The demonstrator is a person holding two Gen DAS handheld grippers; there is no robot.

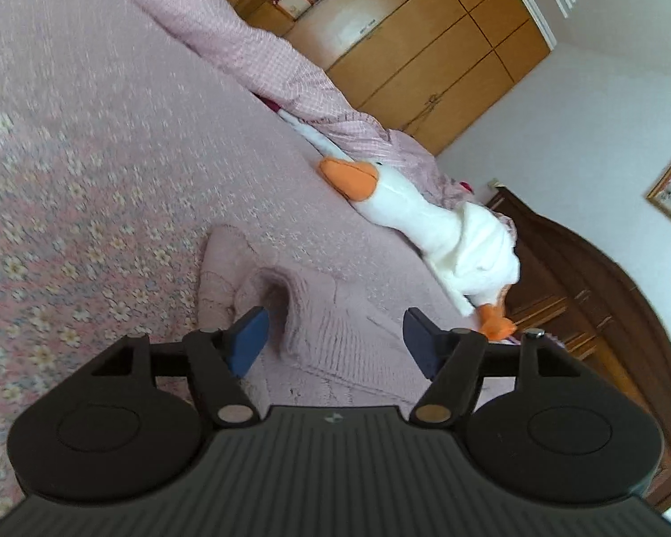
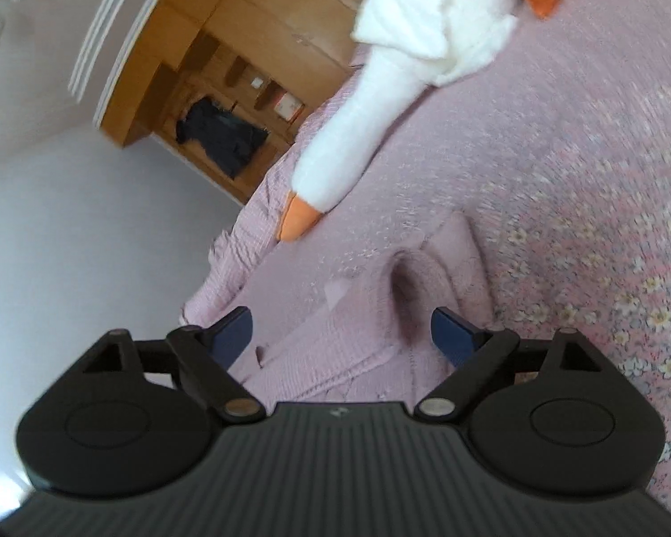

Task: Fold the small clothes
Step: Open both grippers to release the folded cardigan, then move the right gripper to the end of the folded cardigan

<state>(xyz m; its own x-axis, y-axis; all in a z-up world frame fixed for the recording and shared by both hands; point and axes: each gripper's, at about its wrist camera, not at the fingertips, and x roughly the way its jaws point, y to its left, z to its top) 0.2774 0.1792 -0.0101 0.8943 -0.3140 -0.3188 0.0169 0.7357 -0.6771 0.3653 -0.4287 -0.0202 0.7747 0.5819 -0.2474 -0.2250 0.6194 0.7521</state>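
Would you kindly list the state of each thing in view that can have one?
Left hand-held gripper: open, holding nothing, above the garment.
Right hand-held gripper: open, holding nothing.
Small pink knitted garment: lying on the bed, rumpled, one sleeve cuff gaping.
White plush goose with orange beak: lying on its side.
Pink floral bedspread: spread out.
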